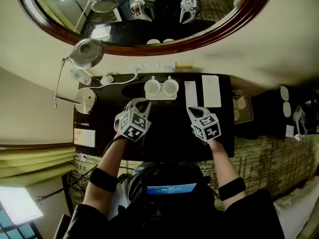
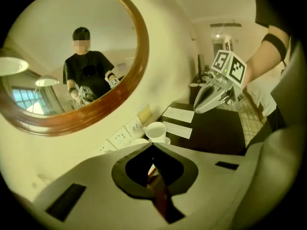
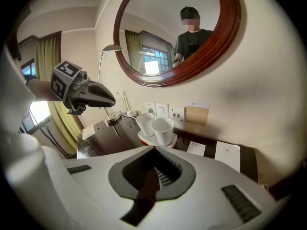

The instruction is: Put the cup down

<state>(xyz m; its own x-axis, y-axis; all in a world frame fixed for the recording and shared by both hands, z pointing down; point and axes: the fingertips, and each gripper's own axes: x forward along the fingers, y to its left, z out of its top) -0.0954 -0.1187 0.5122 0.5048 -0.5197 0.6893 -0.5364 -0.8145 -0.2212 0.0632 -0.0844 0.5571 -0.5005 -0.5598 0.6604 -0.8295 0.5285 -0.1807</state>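
Observation:
Two white cups (image 1: 152, 87) (image 1: 170, 86) stand upright side by side on a small white tray (image 1: 160, 97) at the back of the dark table (image 1: 164, 136), under the wall sockets. My left gripper (image 1: 140, 103) hovers just in front of the left cup, shut, with nothing in it. My right gripper (image 1: 192, 111) hangs to the right of the tray, also shut and empty. In the left gripper view, one cup (image 2: 155, 130) shows beyond the closed jaws. In the right gripper view, both cups (image 3: 163, 128) (image 3: 145, 122) stand past the closed jaws, with the left gripper (image 3: 111, 99) above and to their left.
Two white paper cards (image 1: 211, 90) (image 1: 190, 93) lie right of the tray. A chrome desk lamp (image 1: 87, 51) and its round base (image 1: 85, 99) stand at the table's left end, with a cable near the sockets (image 1: 149, 66). A wood-framed oval mirror (image 1: 144, 41) hangs above.

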